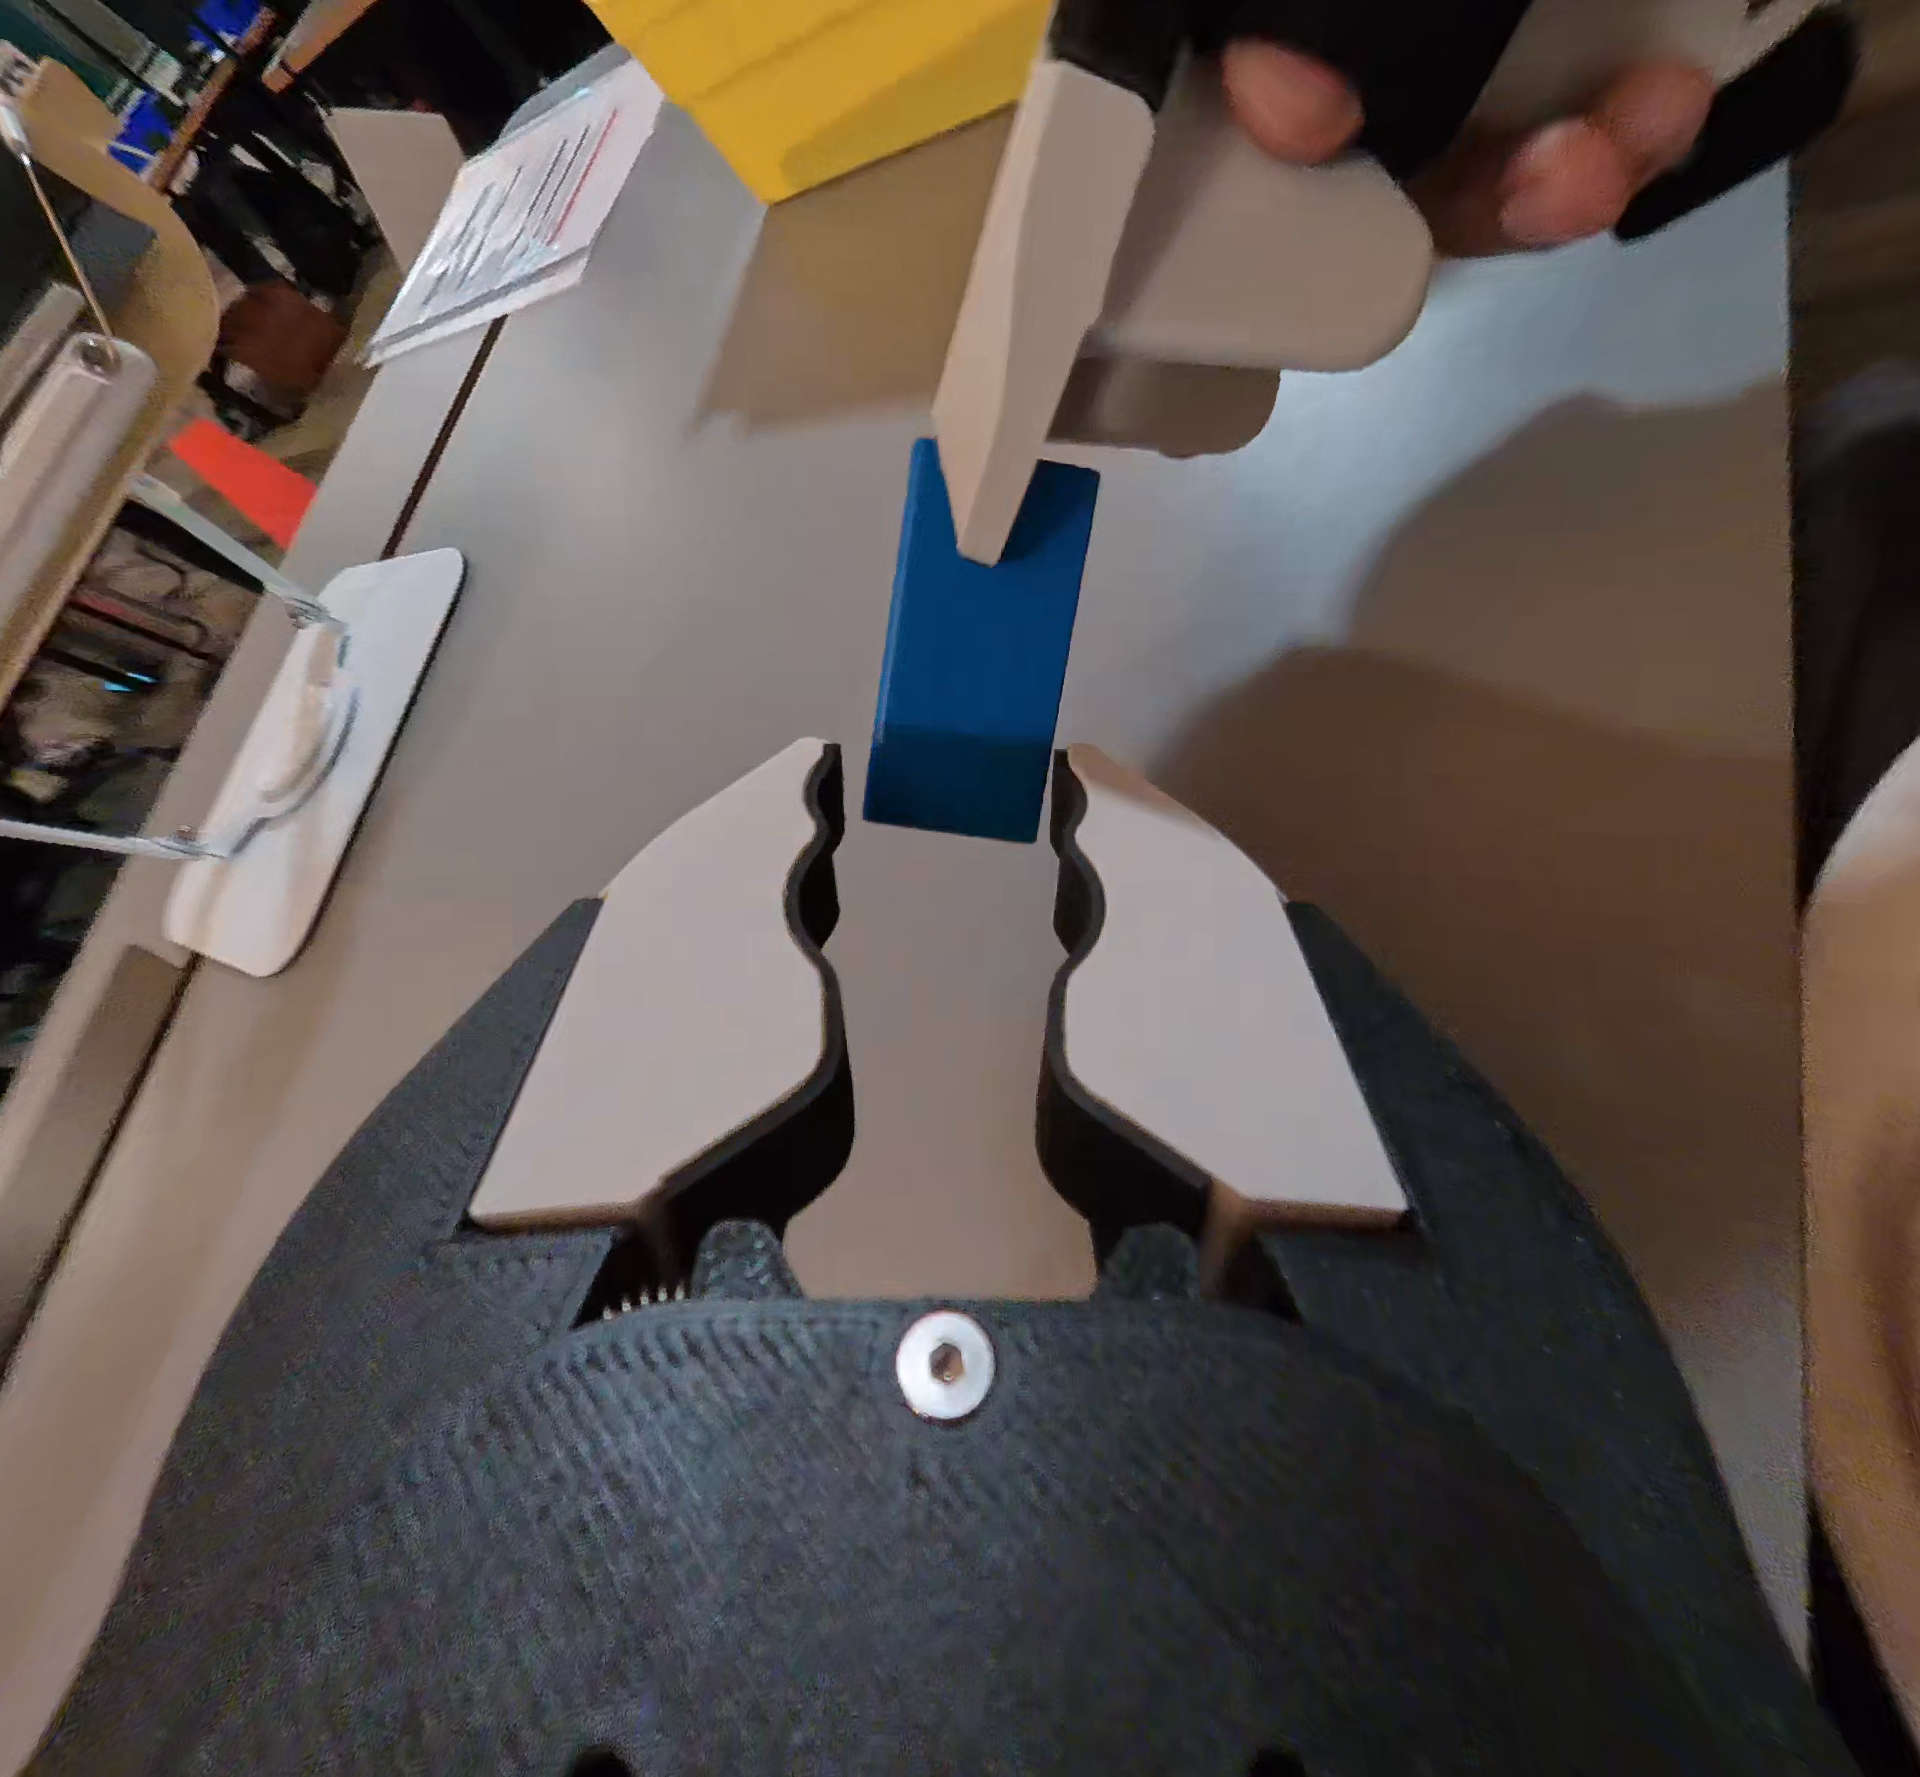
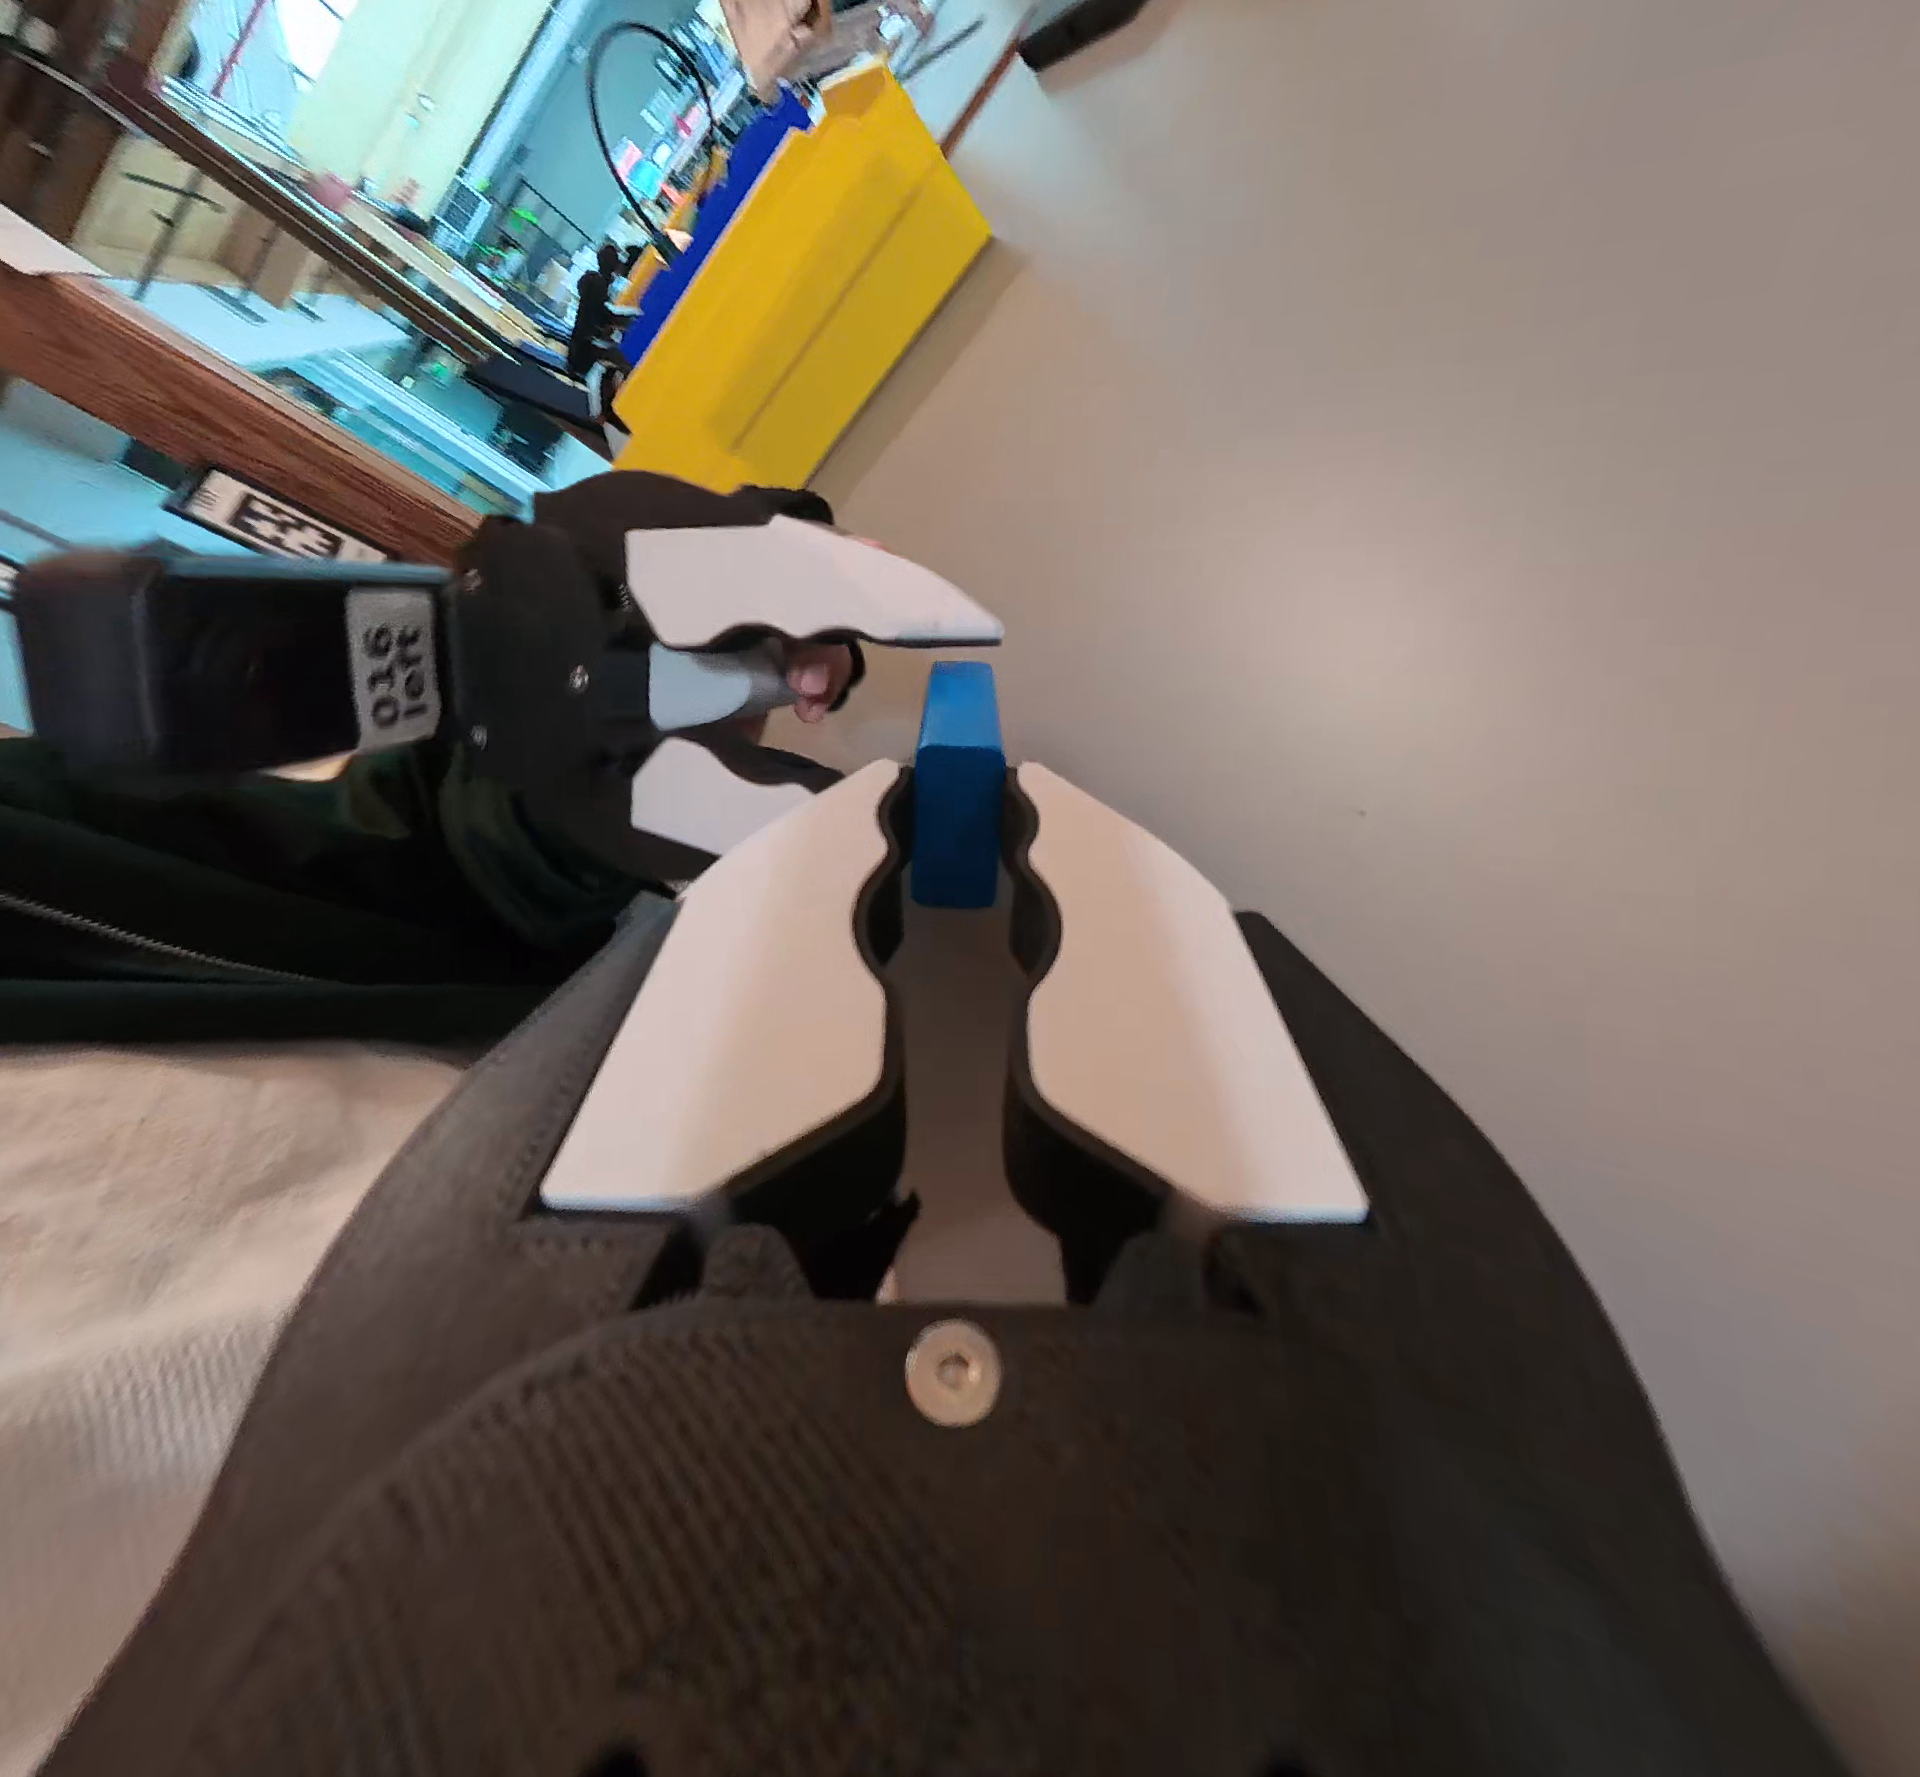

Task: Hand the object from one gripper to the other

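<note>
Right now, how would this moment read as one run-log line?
stage: handover | right gripper: shut on blue block | left gripper: open, block end at its tips, not gripped | above table

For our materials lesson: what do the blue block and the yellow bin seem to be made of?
Blue block: likely painted wood or matte plastic; even, dull colour with crisp edges, no grain visible. Yellow bin: probably moulded plastic; uniform colour, slight sheen, stepped ridged walls.
</note>
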Demonstrator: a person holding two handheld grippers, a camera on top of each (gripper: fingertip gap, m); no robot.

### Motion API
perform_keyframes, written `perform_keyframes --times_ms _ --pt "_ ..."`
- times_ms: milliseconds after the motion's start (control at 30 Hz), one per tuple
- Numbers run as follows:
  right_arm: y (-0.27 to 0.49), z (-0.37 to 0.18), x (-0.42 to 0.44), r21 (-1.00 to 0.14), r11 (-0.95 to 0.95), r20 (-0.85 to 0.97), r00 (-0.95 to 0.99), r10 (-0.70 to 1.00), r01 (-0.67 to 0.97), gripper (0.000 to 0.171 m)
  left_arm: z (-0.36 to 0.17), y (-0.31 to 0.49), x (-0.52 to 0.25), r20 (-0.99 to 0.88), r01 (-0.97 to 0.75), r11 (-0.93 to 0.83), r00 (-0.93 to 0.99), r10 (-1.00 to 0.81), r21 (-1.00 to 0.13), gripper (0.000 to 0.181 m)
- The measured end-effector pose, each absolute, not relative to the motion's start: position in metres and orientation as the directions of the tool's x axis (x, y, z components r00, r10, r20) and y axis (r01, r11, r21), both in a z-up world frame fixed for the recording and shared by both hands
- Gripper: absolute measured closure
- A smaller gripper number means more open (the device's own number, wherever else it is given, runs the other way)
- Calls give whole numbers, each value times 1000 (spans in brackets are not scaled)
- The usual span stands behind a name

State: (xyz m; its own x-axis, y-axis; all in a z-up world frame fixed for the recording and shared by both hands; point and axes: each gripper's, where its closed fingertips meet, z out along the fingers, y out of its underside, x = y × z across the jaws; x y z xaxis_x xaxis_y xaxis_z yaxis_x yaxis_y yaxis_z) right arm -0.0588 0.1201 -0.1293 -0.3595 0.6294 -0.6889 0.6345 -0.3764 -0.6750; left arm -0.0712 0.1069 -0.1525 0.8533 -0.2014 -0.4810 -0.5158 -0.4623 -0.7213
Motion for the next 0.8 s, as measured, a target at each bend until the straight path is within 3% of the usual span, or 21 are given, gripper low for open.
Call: perform_keyframes --times_ms 33,233,333,433,533,667,800 --pt "118 -130 -59 -673 -370 -686 -355 634 640 155 -154 107 -71 -505 -537 -471 838 -206 -700 144" --pt "114 -128 -58 -659 -391 -709 -358 607 643 154 -155 107 -71 -566 -589 -479 797 -213 -650 148" --pt "114 -106 -60 -669 -469 -738 -436 516 577 131 -150 107 -69 -485 -520 -453 851 -203 -724 148" --pt "127 -82 -61 -722 -534 -689 -527 497 441 117 -139 108 -64 -258 -318 -393 946 -198 -863 148" --pt "136 -64 -59 -842 -481 -518 -617 593 245 106 -120 107 -56 134 51 -301 955 -264 -952 148" --pt "125 -55 -52 -934 -345 -315 -680 662 97 107 -99 103 -47 438 383 -211 794 -423 -899 149" --pt "110 -57 -47 -943 -315 -293 -721 628 108 113 -89 100 -35 523 506 -194 665 -532 -841 150"
